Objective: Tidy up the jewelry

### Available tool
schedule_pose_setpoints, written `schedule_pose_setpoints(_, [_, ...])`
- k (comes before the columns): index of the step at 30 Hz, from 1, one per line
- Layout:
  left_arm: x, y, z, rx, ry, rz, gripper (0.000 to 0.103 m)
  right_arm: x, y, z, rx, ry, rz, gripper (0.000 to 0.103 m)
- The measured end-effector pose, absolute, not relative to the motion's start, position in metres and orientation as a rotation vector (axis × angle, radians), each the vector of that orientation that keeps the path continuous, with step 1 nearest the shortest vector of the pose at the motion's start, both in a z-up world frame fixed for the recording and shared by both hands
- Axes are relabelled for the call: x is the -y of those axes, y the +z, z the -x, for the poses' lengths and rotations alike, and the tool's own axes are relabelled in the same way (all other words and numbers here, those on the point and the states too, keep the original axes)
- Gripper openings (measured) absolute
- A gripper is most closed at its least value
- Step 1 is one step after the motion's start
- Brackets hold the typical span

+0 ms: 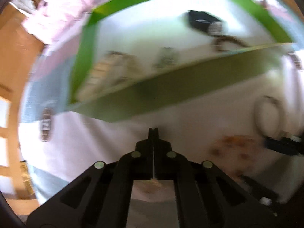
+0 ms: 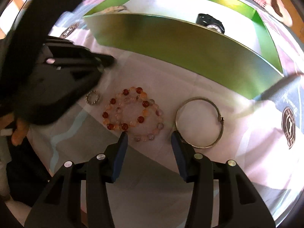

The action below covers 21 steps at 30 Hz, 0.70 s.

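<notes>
Jaws of the left gripper (image 1: pixel 153 131) are fully closed with nothing visibly caught between them; jaws of the right gripper (image 2: pixel 149 135) stand partly apart and empty, poised over the jewelry. On the bench, covered by a pale printed cloth (image 2: pixel 247 133), three pieces lie in a row in front of the green box (image 2: pixel 171 43): a small beaded ring (image 2: pixel 92 97) at the left, a beaded bracelet (image 2: pixel 133 114) of red, amber and clear beads in the middle, and a metal bangle (image 2: pixel 199 122) at the right. The bracelet lies flat in a double loop, just ahead of the right gripper's left finger; the bangle lies flat beside its right finger. Inside the box a dark watch (image 2: pixel 210 23) rests near the far wall, with other blurred pieces at the left end. The bracelet is judged light, limp and likely elastic; its round beads may roll or slip, so pinch across both strands at the near edge. The bangle is judged rigid and smooth; take it across the band, away from its clasp at the right. As flat loops, neither piece has a clear long axis. The box's long axis runs left to right, its open side up.
</notes>
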State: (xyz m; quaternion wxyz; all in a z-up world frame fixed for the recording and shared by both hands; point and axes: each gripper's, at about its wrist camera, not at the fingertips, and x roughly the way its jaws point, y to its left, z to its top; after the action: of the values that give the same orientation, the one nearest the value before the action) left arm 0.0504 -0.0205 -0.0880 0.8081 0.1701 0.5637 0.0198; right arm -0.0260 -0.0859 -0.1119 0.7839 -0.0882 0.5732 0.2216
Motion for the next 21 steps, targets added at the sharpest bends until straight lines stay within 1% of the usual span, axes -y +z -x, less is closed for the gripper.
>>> schedule_pose_setpoints(3, [0.016, -0.090, -0.058, -1.224, 0.055, -0.356, 0.000, 0.078, -0.112, 0.027, -1.233, 0.442, 0.174, 0.048])
schedule_pose_setpoints(5, [0.021, -0.086, -0.055, -1.210, 0.051, -0.397, 0.000, 0.069, -0.113, 0.028, -1.228, 0.424, 0.190, 0.045])
schedule_pose_setpoints(7, [0.024, -0.083, -0.052, -1.214, 0.018, -0.392, 0.001, 0.057, -0.114, 0.027, -1.230, 0.412, 0.227, 0.044])
schedule_pose_setpoints(9, [0.026, -0.078, -0.050, -1.220, -0.001, -0.372, 0.009, 0.047, -0.114, 0.026, -1.232, 0.415, 0.250, 0.044])
schedule_pose_setpoints(13, [0.010, -0.086, -0.047, -1.234, 0.029, -0.362, 0.010, 0.033, -0.115, 0.026, -1.249, 0.402, 0.252, 0.044])
schedule_pose_setpoints(15, [0.007, -0.086, -0.049, -1.259, 0.001, -0.319, 0.014, 0.029, -0.115, 0.026, -1.248, 0.402, 0.238, 0.039])
schedule_pose_setpoints(17, [0.004, -0.087, -0.049, -1.275, -0.028, -0.285, 0.017, 0.029, -0.115, 0.027, -1.239, 0.408, 0.213, 0.028])
schedule_pose_setpoints(18, [0.002, -0.086, -0.049, -1.276, -0.039, -0.271, 0.021, 0.036, -0.112, 0.028, -1.232, 0.414, 0.193, 0.025])
schedule_pose_setpoints(19, [0.000, -0.085, -0.049, -1.275, -0.043, -0.264, 0.022, 0.037, -0.110, 0.028, -1.223, 0.423, 0.167, 0.019])
schedule_pose_setpoints(20, [-0.004, -0.086, -0.049, -1.273, -0.044, -0.258, 0.024, 0.039, -0.108, 0.027, -1.221, 0.433, 0.146, 0.001])
schedule_pose_setpoints(21, [-0.005, -0.085, -0.049, -1.275, -0.047, -0.248, 0.024, 0.047, -0.101, 0.021, -1.219, 0.428, 0.144, 0.000])
